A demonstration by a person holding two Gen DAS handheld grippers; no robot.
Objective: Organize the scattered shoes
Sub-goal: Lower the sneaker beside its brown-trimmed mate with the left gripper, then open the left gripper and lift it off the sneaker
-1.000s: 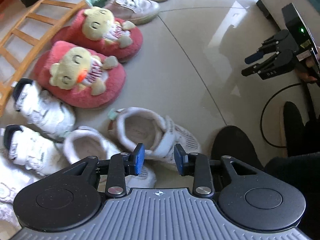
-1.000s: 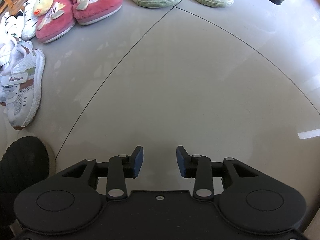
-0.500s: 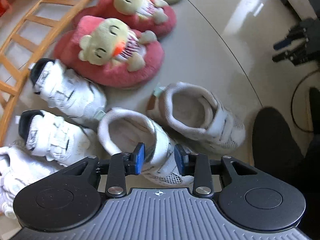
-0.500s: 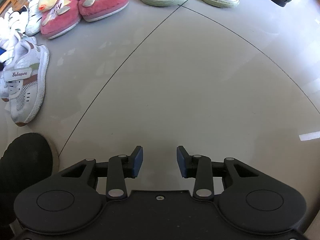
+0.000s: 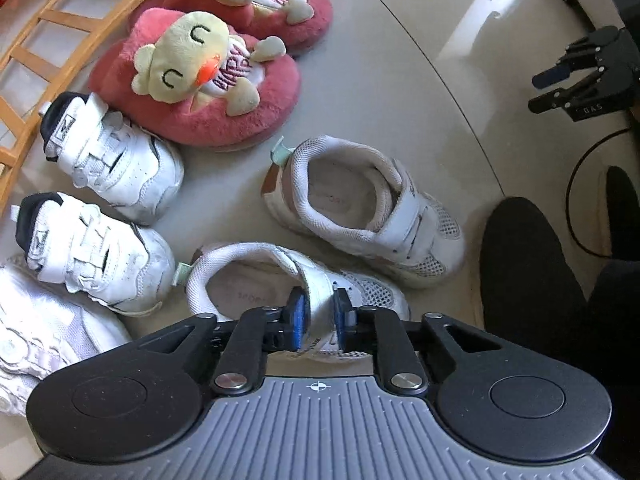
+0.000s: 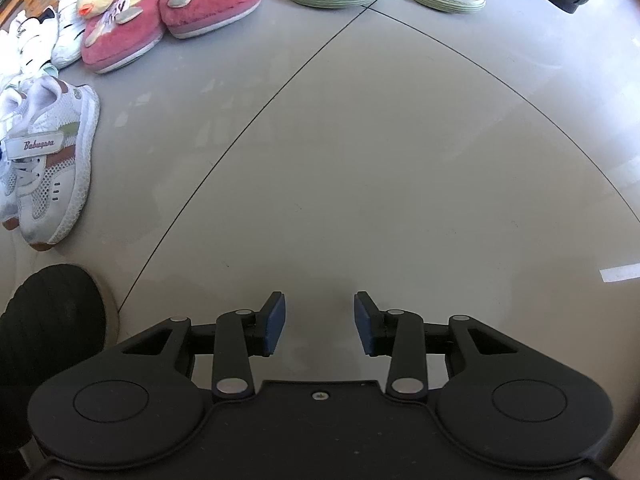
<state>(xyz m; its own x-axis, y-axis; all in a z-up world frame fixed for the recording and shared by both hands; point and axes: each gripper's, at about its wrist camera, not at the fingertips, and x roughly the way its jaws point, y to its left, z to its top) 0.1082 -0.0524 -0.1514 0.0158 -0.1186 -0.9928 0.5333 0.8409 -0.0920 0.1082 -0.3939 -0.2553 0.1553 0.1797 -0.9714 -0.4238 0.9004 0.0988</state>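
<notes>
Between the pads: strap of the white mesh sneaker (image 5: 320, 300), clamped by the left gripper (image 5: 319, 317), jaws easing apart.
Just ahead-right: matching sneaker (image 5: 360, 208), apart.
Ahead-left: two white strap shoes (image 5: 112, 156), then pink plush slippers (image 5: 208, 84).
Far right: right gripper (image 6: 320, 326), parted and empty above the bare floor (image 6: 380, 160).

Open grey floor (image 6: 380, 152) lies ahead of the right gripper (image 6: 320, 324), unobstructed. Left side crowded: pink slippers (image 5: 200, 92), white sneakers (image 5: 108, 152) and wooden rack (image 5: 48, 36) packed close. A narrow gap separates the two mesh sneakers (image 5: 360, 200); a dark foot (image 5: 524, 264) blocks the right edge.
</notes>
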